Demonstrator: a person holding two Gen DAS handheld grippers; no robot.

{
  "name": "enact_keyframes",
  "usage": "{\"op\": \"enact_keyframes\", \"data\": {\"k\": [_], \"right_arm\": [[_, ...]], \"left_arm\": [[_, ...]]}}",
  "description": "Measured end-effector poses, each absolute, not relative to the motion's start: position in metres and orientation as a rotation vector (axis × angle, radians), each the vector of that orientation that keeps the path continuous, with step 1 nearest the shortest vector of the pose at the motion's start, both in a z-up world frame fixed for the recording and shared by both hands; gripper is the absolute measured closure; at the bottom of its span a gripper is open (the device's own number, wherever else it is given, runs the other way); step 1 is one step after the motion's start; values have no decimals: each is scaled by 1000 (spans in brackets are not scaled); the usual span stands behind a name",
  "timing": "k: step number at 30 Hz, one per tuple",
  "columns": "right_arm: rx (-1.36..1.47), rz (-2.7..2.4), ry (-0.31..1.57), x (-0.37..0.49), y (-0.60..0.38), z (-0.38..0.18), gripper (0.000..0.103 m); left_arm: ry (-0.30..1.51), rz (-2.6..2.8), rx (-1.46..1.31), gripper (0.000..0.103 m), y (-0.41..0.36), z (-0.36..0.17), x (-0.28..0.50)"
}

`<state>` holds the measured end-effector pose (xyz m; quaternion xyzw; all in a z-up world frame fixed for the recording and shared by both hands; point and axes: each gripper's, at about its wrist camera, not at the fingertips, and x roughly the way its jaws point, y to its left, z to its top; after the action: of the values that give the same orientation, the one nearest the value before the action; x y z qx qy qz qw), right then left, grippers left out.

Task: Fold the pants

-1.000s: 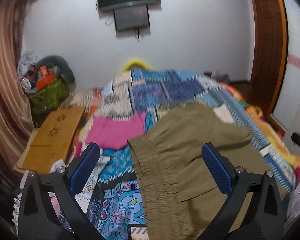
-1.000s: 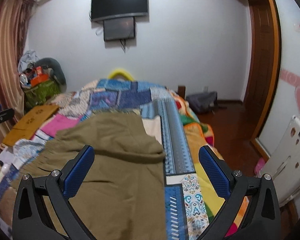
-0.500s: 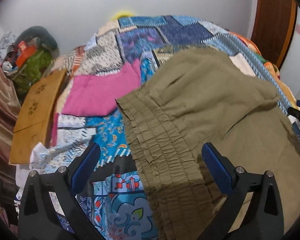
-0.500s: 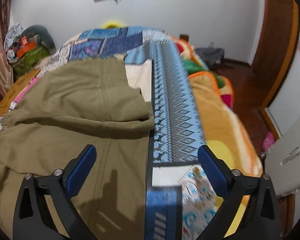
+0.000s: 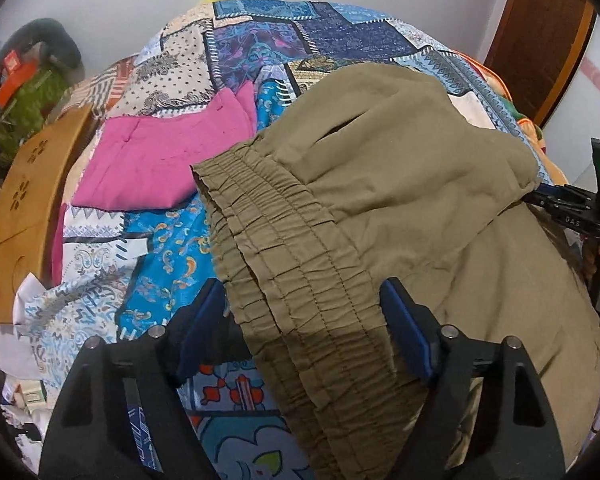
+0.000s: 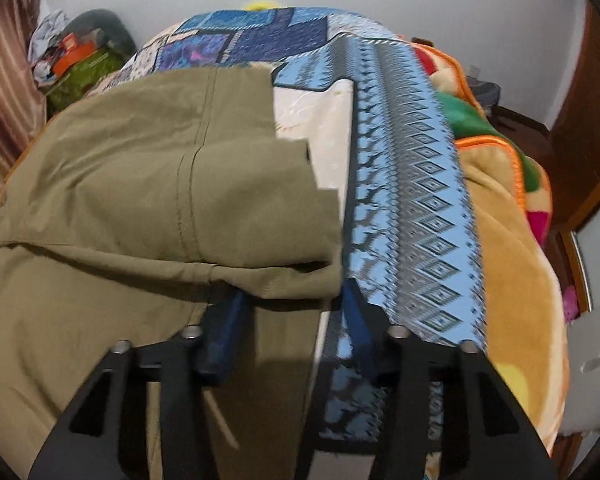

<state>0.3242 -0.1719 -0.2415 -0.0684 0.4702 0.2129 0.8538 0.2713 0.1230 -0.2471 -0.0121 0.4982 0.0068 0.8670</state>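
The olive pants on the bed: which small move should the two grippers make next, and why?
Probably close both grippers on the cloth. The left gripper is open, with the gathered waistband of the olive pants lying between its fingers. The right gripper is open around the lower corner of the folded-over part, near its edge on the patchwork bedspread. Neither grips anything yet.

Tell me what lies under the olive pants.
The patchwork quilt shows around the olive pants; a pink cloth lies beside them. Whatever lies directly beneath is covered.
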Motion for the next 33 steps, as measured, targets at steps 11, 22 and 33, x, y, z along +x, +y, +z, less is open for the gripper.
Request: {"op": "enact_keyframes", "data": {"k": [11,22,33], "right_arm": [[-150,392,1039,321,-177,-243,82],[-126,465,973,294,-185,-203,58],[-50,464,1052,358,-174,-231,58]], "left_arm": [[1034,16,14,22,131,-247,273],[1034,17,1,22,132,-227,285],[1110,-50,-117,21,138,-255,314]]}}
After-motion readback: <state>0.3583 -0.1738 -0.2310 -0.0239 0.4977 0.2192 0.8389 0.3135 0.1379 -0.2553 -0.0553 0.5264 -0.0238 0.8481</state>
